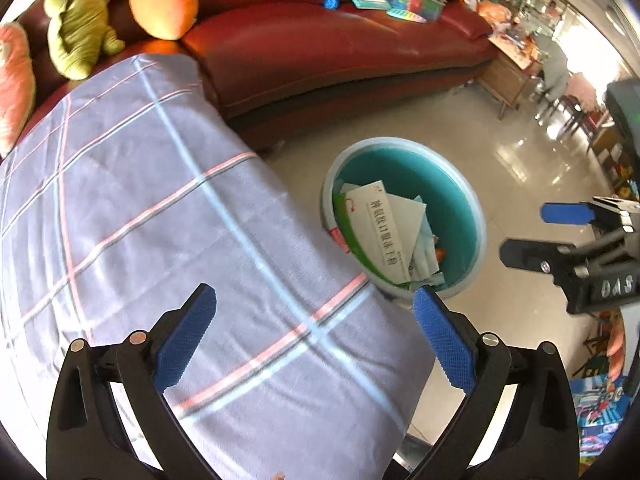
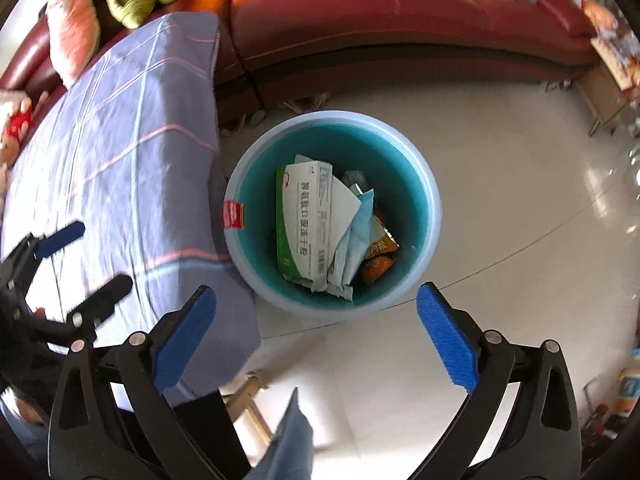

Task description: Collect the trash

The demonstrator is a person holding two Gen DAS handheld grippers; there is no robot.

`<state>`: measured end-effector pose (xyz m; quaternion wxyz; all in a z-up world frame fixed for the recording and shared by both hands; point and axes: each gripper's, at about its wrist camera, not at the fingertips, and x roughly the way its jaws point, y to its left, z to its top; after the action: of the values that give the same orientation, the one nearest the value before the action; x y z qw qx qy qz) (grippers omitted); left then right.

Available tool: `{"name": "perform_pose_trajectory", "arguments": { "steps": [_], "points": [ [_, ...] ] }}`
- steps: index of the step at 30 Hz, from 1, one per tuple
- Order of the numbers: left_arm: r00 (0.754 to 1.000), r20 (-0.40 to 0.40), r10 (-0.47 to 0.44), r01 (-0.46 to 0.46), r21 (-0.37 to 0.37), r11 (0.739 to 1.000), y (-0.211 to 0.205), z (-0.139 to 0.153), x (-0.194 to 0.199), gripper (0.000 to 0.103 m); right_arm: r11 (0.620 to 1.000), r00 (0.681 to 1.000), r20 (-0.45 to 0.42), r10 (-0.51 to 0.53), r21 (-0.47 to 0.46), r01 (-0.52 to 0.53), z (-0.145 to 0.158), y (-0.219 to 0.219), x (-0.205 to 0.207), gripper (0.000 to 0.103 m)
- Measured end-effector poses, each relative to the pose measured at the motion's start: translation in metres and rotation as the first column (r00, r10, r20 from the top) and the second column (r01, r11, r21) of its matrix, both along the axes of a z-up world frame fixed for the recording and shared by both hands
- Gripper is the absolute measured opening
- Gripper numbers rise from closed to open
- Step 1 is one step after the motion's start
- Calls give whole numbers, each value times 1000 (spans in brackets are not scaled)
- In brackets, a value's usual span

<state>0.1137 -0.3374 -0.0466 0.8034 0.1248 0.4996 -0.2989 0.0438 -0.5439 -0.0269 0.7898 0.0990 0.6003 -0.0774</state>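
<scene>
Red leather sofa, glossy pale tiled floor, checked cloth-covered table, bright daylight

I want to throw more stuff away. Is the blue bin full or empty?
Partly full. The bin holds a white and green box, crumpled paper and an orange wrapper, and its teal inner wall shows above them.

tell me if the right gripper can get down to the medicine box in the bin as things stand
Probably yes. The right gripper is open and empty, above the floor just beside the bin. The bin has no lid, and the medicine box lies on top of the other trash, with nothing covering it.
</scene>
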Motion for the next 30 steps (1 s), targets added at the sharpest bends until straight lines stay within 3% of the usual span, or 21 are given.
{"name": "perform_pose_trajectory", "arguments": {
  "steps": [15,30],
  "points": [
    [994,48,100,-99,-19,995,46,14,-33,99,996,995,74,66,-57,-62,18,38,-49,96],
    [983,82,165,-162,-39,986,74,21,-38,99,991,993,101,69,-123,-56,21,54,-68,96]
  ]
}}
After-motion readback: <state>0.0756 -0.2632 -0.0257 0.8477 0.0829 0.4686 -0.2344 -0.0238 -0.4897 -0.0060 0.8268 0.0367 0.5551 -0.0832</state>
